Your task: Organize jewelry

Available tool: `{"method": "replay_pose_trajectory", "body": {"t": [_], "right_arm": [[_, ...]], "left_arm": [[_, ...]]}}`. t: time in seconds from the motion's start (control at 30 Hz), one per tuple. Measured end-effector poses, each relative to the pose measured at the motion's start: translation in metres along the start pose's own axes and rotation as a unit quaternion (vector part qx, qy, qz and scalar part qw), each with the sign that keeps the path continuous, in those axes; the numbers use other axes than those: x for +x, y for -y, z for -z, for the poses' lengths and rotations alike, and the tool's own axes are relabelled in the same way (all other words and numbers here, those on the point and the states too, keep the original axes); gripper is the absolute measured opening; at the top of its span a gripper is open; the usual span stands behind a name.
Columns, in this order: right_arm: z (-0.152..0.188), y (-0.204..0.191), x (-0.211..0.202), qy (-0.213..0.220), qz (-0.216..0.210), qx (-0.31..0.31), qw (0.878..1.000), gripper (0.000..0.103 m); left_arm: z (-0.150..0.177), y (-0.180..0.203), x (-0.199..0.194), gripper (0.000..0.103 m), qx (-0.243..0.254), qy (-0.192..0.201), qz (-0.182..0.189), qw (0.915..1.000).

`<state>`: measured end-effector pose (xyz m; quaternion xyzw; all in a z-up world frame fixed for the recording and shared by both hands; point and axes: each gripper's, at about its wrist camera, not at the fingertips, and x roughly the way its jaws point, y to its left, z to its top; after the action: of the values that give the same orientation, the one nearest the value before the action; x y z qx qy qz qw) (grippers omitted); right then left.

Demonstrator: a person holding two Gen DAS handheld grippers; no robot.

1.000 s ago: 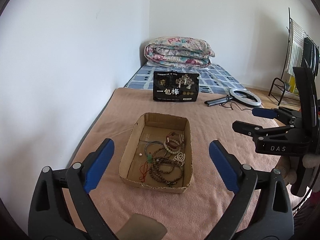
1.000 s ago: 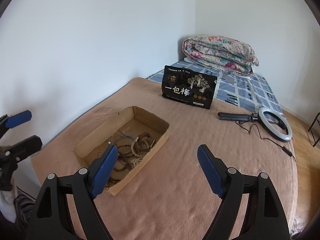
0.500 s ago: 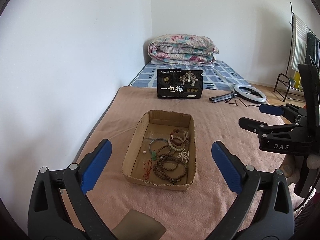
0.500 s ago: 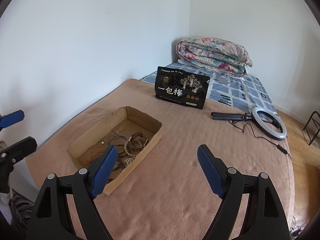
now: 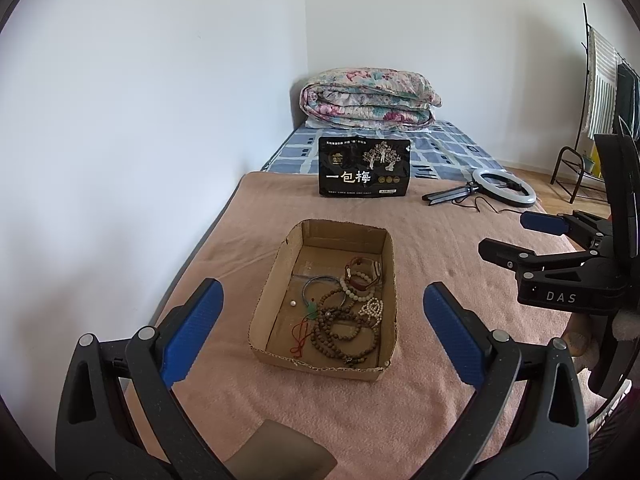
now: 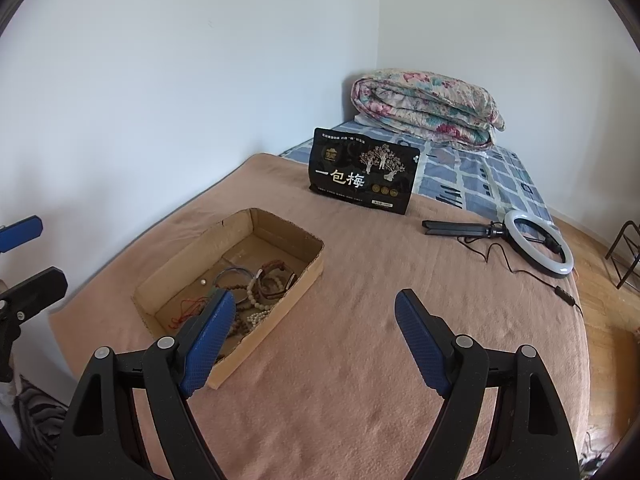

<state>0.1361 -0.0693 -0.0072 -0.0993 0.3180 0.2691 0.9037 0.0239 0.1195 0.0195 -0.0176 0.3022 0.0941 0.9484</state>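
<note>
A shallow cardboard box (image 5: 276, 276) lies on the pink blanket. It holds a tangle of jewelry: brown bead strands (image 5: 340, 330), a white bead bracelet (image 5: 372, 308), a metal bangle (image 5: 320, 286), a red-brown watch (image 5: 362, 274), a red cord and a loose pearl. My left gripper (image 5: 320, 324) is open and empty, held above the box's near end. My right gripper (image 6: 314, 328) is open and empty, to the right of the box (image 6: 304, 288); it also shows in the left wrist view (image 5: 516, 240).
A black snack bag (image 5: 364, 168) stands beyond the box. A ring light with tripod and cable (image 5: 502, 188) lies at the right. A folded floral quilt (image 5: 368, 98) sits at the bed's head. The wall runs along the left; a rack (image 5: 576, 168) stands at the far right.
Both grippers have drawn back and risen a little, so the box sits lower and farther in view. Both stayed open. The jewelry has not moved.
</note>
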Motion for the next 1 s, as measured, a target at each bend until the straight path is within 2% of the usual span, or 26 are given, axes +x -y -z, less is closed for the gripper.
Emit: {"method": "replay_pose_trajectory", "body": {"t": [1.0], "right_arm": [[0.0038, -0.001, -0.0005, -0.007, -0.006, -0.004, 1.0, 0.082]], "left_arm": [[0.0002, -0.0004, -0.0013, 0.102, 0.0, 0.001, -0.001, 1.0]]}}
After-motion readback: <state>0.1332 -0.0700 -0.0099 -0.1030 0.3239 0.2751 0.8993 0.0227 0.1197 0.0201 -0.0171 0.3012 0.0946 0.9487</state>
